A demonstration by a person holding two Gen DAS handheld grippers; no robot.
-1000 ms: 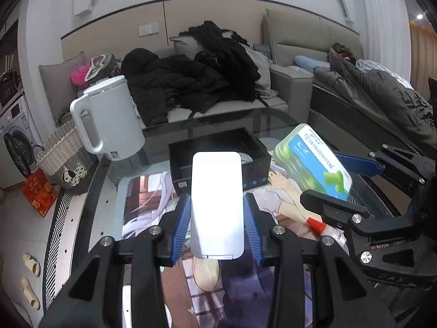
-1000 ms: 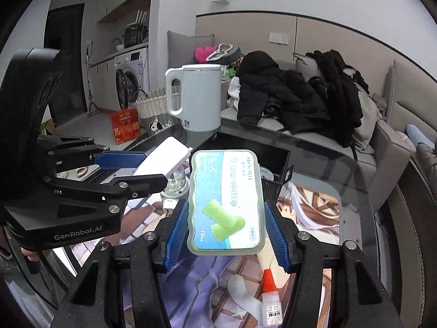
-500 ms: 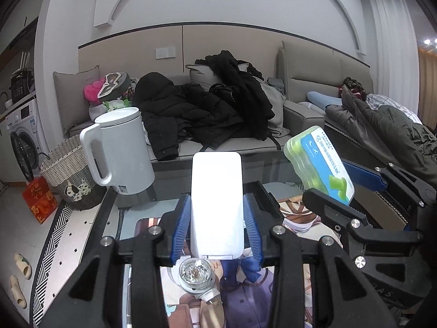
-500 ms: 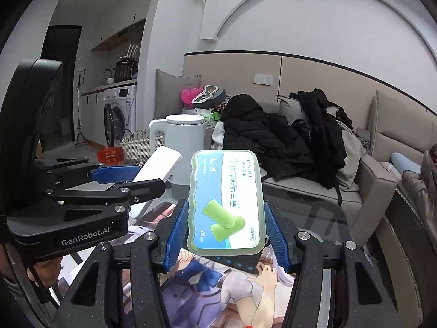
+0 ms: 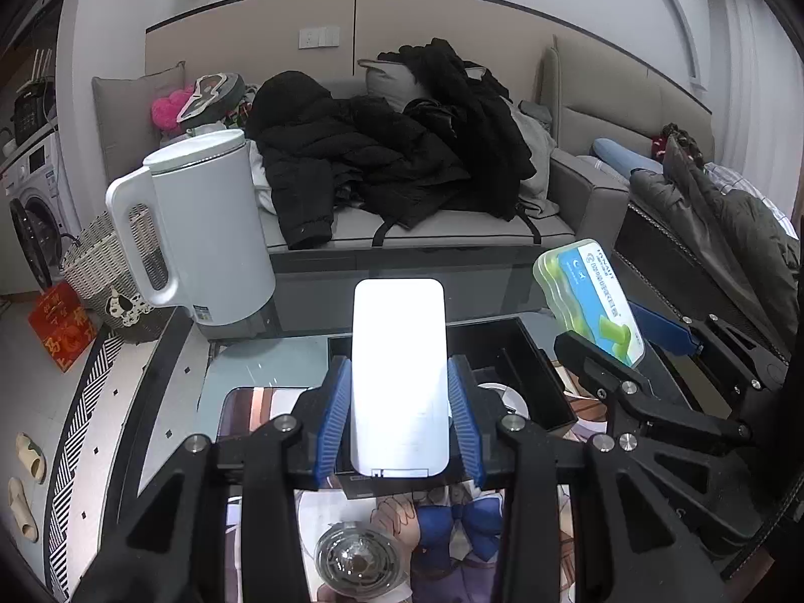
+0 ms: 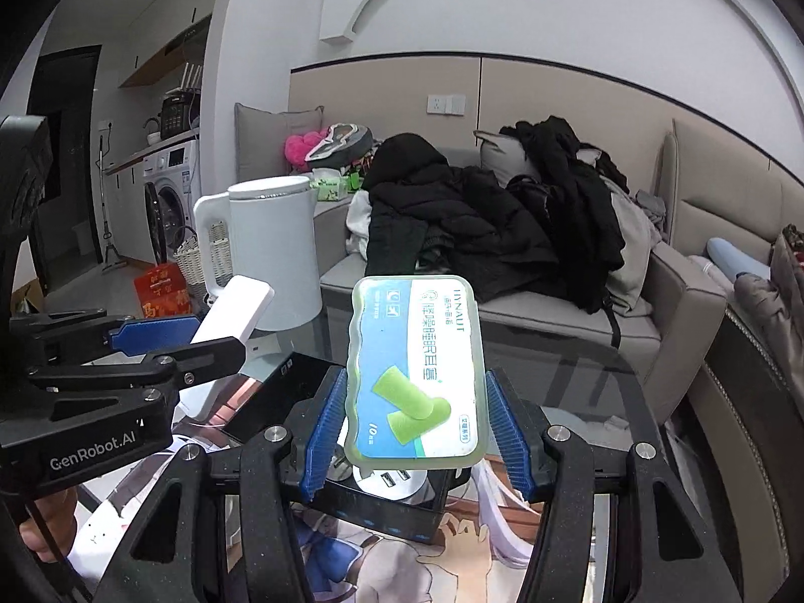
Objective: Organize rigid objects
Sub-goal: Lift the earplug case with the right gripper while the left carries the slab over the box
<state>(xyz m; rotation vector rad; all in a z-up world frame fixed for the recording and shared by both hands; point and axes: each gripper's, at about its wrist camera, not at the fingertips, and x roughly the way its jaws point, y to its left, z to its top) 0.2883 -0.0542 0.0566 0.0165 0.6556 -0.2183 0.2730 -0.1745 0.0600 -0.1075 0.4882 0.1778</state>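
Observation:
My left gripper (image 5: 399,414) is shut on a flat white rounded box (image 5: 399,377) and holds it above the near edge of an open black box (image 5: 527,377) on the table. My right gripper (image 6: 414,427) is shut on a clear case of green earplugs with a blue label (image 6: 417,377), held over the same black box (image 6: 382,507), which holds a round white item (image 6: 392,482). The earplug case (image 5: 593,301) shows at the right in the left wrist view. The white box (image 6: 231,316) shows at the left in the right wrist view.
A white kettle (image 5: 201,236) stands at the table's far left. A round clear glass piece (image 5: 359,560) lies on the printed mat (image 5: 251,412) below my left gripper. A sofa piled with black coats (image 5: 392,161) is behind the glass table.
Both grippers moved forward and tipped down with their loads. The black box has come back into view under them, and the glass piece now lies lower in the left wrist view.

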